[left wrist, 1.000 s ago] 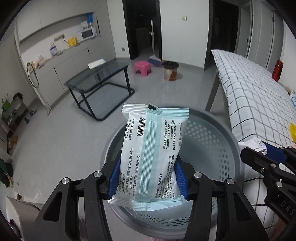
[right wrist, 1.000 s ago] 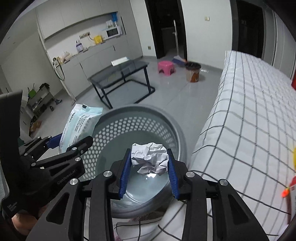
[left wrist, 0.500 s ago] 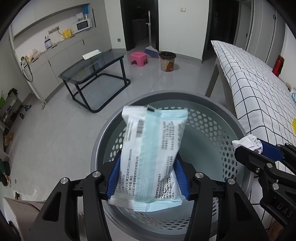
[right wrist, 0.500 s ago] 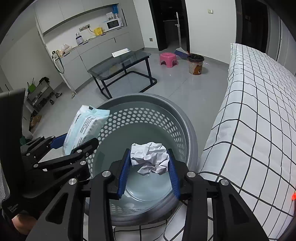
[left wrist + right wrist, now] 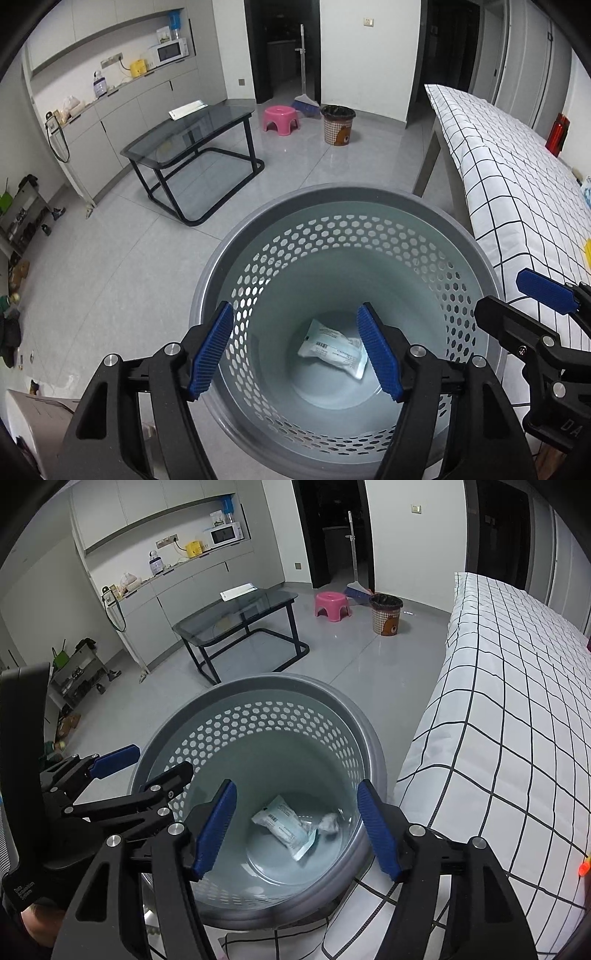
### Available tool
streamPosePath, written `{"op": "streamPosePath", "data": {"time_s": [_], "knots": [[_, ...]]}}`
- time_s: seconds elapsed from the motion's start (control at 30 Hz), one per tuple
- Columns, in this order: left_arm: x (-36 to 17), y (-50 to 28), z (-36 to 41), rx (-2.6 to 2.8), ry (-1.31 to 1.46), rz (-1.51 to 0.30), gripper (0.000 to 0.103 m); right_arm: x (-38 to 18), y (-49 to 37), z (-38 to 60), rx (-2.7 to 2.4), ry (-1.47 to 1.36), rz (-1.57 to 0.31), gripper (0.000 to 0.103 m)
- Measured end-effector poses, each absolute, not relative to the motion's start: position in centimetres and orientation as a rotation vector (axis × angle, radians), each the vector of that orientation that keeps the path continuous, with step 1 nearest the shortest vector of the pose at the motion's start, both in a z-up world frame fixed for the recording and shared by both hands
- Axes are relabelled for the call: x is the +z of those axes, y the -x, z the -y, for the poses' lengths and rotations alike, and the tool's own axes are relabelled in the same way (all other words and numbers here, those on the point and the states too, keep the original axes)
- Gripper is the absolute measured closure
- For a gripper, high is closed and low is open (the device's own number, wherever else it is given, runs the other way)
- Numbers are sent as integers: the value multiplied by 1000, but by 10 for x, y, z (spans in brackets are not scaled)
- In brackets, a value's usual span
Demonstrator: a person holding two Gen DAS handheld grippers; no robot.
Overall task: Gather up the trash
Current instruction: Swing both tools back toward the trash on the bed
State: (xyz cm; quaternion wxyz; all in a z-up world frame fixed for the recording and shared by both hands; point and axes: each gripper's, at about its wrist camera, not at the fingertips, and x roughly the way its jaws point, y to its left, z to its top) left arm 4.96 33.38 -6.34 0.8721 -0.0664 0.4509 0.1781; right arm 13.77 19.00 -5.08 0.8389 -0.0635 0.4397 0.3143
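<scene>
A checked bedspread [image 5: 517, 709] filled the right side of the room, its draped edge hanging just beside the perforated grey waste basket [image 5: 369, 199], which stood on open grey floor with the glass coffee table [image 5: 192, 136] well apart beyond it. Over the basket's mouth hovered the left gripper [image 5: 295, 350] and the right gripper [image 5: 297, 827], both pointing steeply down, their blue-padded jaws spreading apart with nothing between them. On the basket's bottom lay the pale blue sealed packet [image 5: 282, 821], flat and tilted, with the crumpled paper ball [image 5: 328, 822] just beside it toward the bed side. Both pieces looked light; the packet seemed soft and slick-skinned, best pinched across its narrow width near the middle, while the paper would likely crush under any squeeze and could be taken anywhere. The basket's rim stood close under both sets of fingers, and the bedspread crowded the right, so the clearest way out appeared to be straight up, then toward the open floor.
</scene>
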Motion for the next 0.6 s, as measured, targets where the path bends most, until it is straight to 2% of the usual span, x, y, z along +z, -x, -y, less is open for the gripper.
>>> {"op": "streamPosePath", "data": {"time_s": [0.6], "knots": [[-32,-32,-302,338,115,-880,34,-25,-107,-145,605,89,-863,38]]}}
